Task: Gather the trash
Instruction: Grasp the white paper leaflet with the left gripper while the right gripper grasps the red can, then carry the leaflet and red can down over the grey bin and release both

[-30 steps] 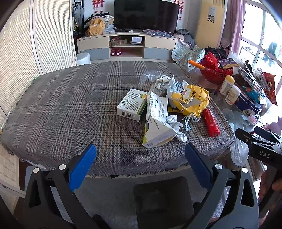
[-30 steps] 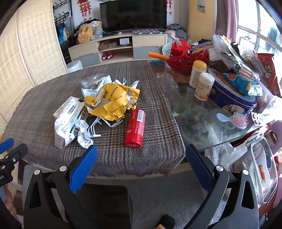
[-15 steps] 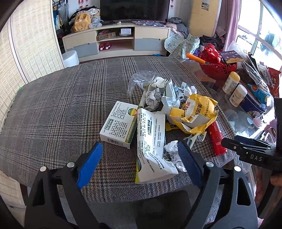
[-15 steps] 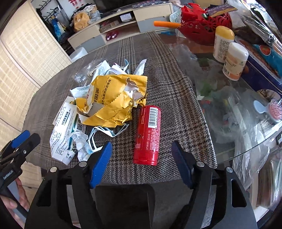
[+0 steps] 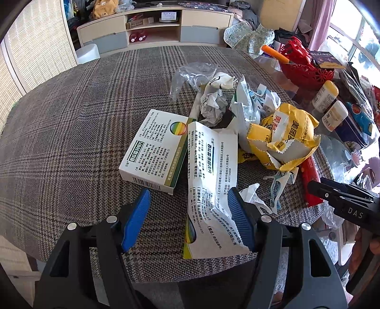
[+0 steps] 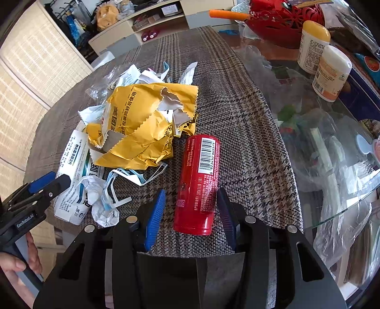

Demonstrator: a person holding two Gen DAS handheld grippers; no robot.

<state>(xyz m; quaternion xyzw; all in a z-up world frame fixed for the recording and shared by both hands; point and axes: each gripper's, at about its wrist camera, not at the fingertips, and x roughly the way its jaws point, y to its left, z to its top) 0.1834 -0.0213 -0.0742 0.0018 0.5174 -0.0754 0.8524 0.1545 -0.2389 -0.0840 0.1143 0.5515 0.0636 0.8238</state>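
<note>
Plaid-cloth tabletop (image 5: 71, 133), large and round-edged, with a bare glass portion at its right side; a low media cabinet (image 5: 154, 35) stands behind its far edge.

Trash heap, toward the right of the cloth: crumpled yellow wrapper (image 6: 142, 128) on top; torn white paper packet (image 5: 211, 180) reaching to the near edge; white medicine box (image 5: 154, 152) lying flat just left of the packet, touching it; red cylindrical can (image 6: 199, 180) on its side near the near edge, just right of the wrapper; crumpled white paper (image 5: 211, 104) and clear plastic film (image 5: 187, 73) at the far side of the heap.

Red basket (image 6: 280, 21) and two white bottles (image 6: 330, 71), on the glass toward the far right corner.

Left claw (image 5: 190, 204): pitched steeply down over the near edge, jaws closing, the packet's lower part between the blue pads, the right pad at its edge, no firm pinch visible.

Right claw (image 6: 192, 209): likewise pitched steeply down, jaws closing astride the can's near end, small gaps showing on both sides.

Hand (image 6: 16, 259), partly seen at the left claw's handle.
</note>
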